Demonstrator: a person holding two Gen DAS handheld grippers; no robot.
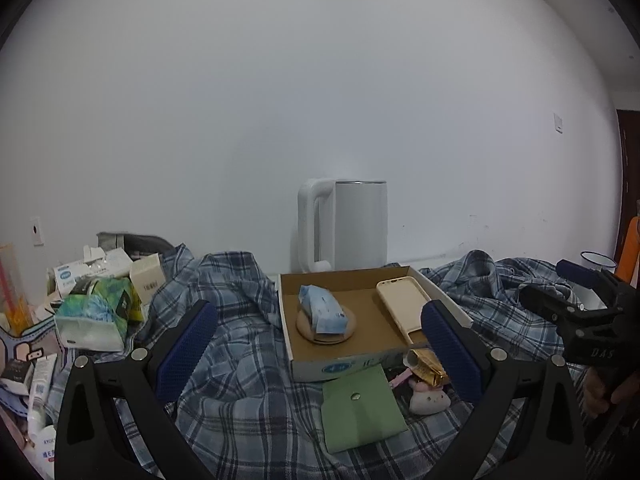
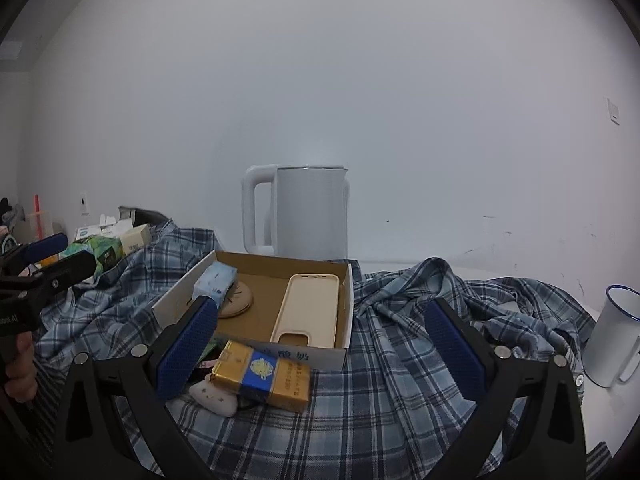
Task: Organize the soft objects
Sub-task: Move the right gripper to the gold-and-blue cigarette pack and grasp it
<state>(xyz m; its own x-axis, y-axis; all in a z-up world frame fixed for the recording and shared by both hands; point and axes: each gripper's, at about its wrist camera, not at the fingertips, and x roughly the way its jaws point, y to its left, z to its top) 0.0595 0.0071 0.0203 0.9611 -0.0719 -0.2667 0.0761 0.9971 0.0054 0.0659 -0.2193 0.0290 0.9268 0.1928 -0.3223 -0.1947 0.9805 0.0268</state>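
The blue-and-grey plaid cotton shirt (image 2: 400, 360) lies crumpled across the tabletop, spread beneath a shallow open cardboard box (image 2: 349, 304) and bunched into ridges on both sides of it. It looks light and limp; it should drape and slip when lifted, so a raised fold, such as the ridge to the right of the box, seems the surest place to pinch, though the box resting on it could drag along. On the shirt in front of the box lie a flat green felt pouch (image 1: 360, 408), a small white plush toy (image 1: 430, 398) and a gold-and-blue wrapped pack (image 2: 262, 376). Inside the box sit a pale blue tissue packet (image 1: 322, 308) on a round tan pad and a cream phone case (image 2: 310, 308). The right gripper (image 2: 320, 348) is spread wide and holds nothing; the left gripper (image 1: 320, 352) is likewise spread and empty. A white kettle (image 2: 296, 212) stands behind.
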